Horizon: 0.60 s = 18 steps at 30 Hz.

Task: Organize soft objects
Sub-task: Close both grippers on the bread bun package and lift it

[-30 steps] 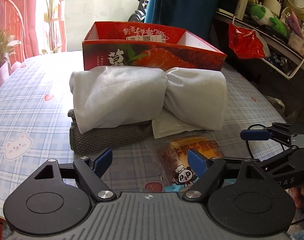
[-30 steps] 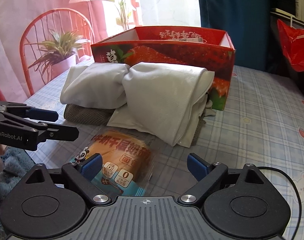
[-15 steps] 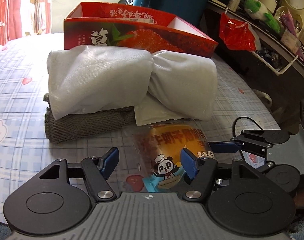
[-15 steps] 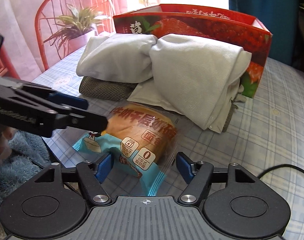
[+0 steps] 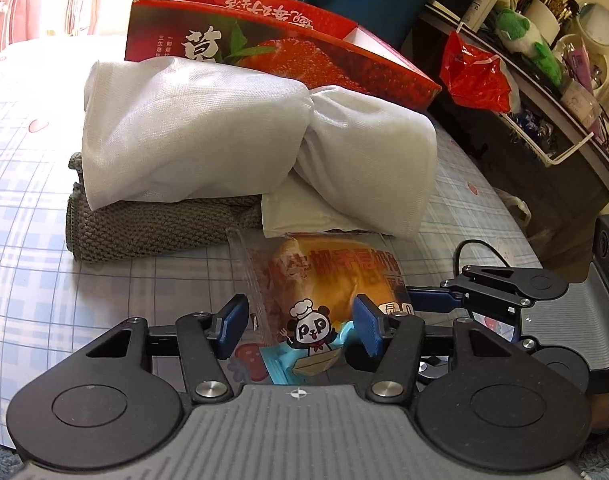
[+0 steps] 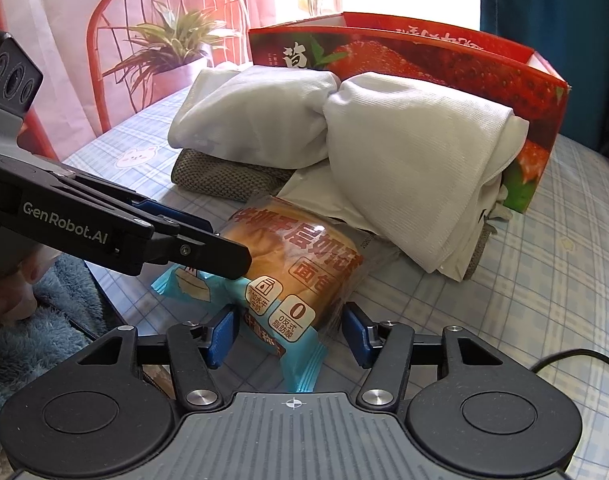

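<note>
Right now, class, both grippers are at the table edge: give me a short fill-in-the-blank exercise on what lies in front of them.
1. The bread packet lies between the pads of the left gripper and of the right gripper, and both sets of jaws are ____.
2. The white cloth rests on a folded ____ knit towel.
3. Behind the cloths stands a red box printed with a ____.

Missing words: closing; grey; strawberry

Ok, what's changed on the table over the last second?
Both tools came down and in on the bread packet. The left tool and the right tool now straddle its near end, jaws closing, not yet pressing on it. The white cloth bundle, grey knit towel and strawberry box stayed put.
</note>
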{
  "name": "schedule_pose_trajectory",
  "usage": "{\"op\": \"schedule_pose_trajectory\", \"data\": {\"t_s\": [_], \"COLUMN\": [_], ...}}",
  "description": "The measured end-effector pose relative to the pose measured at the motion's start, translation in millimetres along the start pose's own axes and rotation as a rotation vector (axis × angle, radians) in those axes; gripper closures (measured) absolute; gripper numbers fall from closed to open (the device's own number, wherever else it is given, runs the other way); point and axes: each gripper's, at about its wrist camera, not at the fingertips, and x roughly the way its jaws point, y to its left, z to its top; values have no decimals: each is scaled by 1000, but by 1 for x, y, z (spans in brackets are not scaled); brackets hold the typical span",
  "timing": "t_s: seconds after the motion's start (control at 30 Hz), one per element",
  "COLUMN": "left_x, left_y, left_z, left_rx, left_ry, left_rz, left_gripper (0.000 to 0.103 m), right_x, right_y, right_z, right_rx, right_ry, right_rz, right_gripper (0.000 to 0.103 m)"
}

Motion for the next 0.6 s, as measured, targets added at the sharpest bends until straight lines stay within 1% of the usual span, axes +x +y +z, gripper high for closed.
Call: {"op": "schedule_pose_trajectory", "data": {"t_s": [0.6], "left_x": [-1], "left_y": [10], "left_z": [-3], "left_rx": [-19], "left_ry": [-5], "left_rz": [-38], "left_gripper": [42], "right_x": [-2], "right_y": [-2], "right_z": [-3], "right_rx": [15], "right_ry": [-21], "right_rz": [19], "right_gripper": [53]}}
